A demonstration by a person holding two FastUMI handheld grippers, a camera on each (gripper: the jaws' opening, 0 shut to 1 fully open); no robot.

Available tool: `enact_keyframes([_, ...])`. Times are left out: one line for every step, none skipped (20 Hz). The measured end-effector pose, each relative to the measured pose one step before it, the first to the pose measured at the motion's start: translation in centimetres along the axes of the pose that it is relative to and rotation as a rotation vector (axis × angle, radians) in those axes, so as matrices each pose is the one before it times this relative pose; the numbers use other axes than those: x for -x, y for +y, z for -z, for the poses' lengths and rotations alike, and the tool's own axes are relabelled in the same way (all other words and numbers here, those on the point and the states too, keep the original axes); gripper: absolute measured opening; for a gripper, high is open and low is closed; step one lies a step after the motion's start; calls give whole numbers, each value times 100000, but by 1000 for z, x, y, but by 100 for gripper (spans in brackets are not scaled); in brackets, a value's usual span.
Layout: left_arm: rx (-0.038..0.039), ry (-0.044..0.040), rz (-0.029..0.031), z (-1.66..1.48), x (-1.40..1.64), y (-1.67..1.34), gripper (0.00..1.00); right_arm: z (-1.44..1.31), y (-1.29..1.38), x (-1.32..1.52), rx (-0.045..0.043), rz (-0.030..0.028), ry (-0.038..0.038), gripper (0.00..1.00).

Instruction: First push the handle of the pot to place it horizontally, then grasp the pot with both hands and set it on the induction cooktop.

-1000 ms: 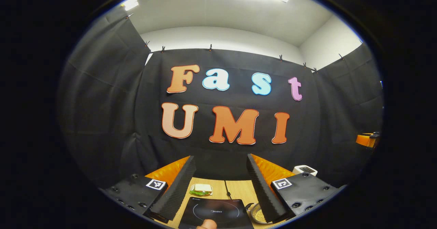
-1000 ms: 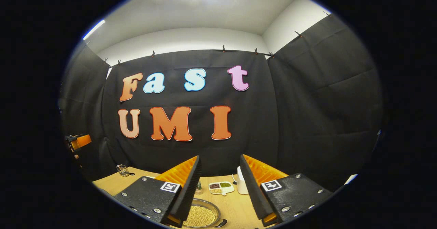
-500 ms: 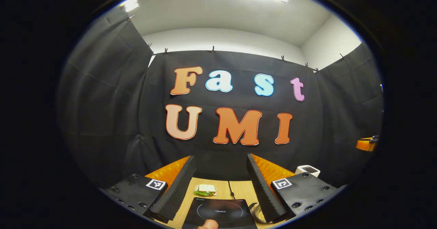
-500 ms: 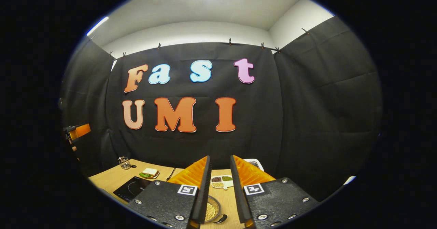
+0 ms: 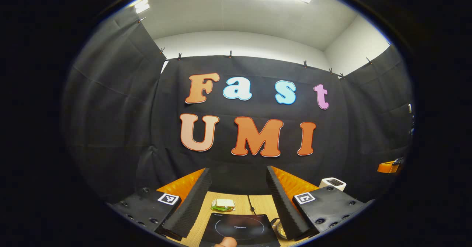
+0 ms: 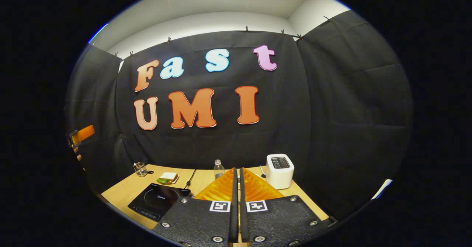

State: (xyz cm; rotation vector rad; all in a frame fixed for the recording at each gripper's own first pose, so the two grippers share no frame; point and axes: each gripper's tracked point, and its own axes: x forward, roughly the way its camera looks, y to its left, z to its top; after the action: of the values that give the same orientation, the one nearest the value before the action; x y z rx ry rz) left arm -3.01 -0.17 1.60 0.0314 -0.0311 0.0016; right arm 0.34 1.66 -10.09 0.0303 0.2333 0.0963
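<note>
Left gripper (image 5: 236, 191) fingers spread wide, nothing between them, hanging above the wooden table (image 5: 263, 204) at the bottom centre of the left gripper view. Induction cooktop (image 5: 239, 229) lies flat at the bottom edge between the two fingers, dark glass top, bare. Pot (image 5: 280, 229) pokes out just right of the cooktop, bottom centre-right, mostly hidden behind the right-hand finger; metal rim visible, pale grains inside, a dark bit of handle at its left side, direction of handle cannot be told. Sandwich (image 5: 223, 204) sits beyond the cooktop, toaster (image 5: 333, 183) at lower right. Right gripper (image 6: 236, 202) fingers pressed together, nothing held, bottom centre of the right gripper view; the pot is not told apart there. That view shows the cooktop at lower left, toaster right of centre, a bottle (image 6: 218, 169) just behind the fingertips, a glass jar (image 6: 140, 169) at far left of the table. Judgement: pot is rigid metal, loaded with loose grains, so moderately heavy and spill-prone if tilted; smooth rim likely slippery. Closed right fingers suit nudging the handle sideways. For the lift, take opposite rim edges or side handles, one gripper each, keep it level. Handle push not yet done as far as visible; pot off the cooktop.
</note>
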Motion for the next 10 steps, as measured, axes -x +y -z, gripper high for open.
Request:
enact_keyframes([-78, 14, -184, -28, 61, 116, 98, 798, -300, -71, 585, 1142, 1361, 0])
enact_keyframes([36, 118, -55, 42, -75, -30, 99, 704, -186, -144, 339, 818, 1339, 0])
enact_keyframes([183, 177, 31, 144, 33, -31, 99, 881, -136, -122, 169, 241, 1659, 0])
enact_keyframes([198, 371, 109, 97, -17, 6, 99, 933, -40, -139, -132, 64, 1763, 0])
enact_keyframes([280, 783, 119, 224, 55, 11, 99, 972, -173, -148, -174, 110, 1911, 0])
enact_keyframes([303, 672, 232, 215, -132, -108, 99, 966, -128, -143, 29, 104, 2166, 0])
enact_keyframes([384, 746, 115, 185, -48, 0, 99, 1111, -182, -231, 65, 307, 2173, 0])
enact_keyframes([334, 591, 63, 116, -65, 32, 99, 903, -211, -229, 70, 333, 2029, 0])
enact_keyframes([298, 562, -154, 142, -88, 44, 99, 950, -204, -191, 312, 460, 1853, 0])
enact_keyframes([387, 510, -316, 62, -77, 186, 99, 916, -344, -333, 338, 943, 1940, 0])
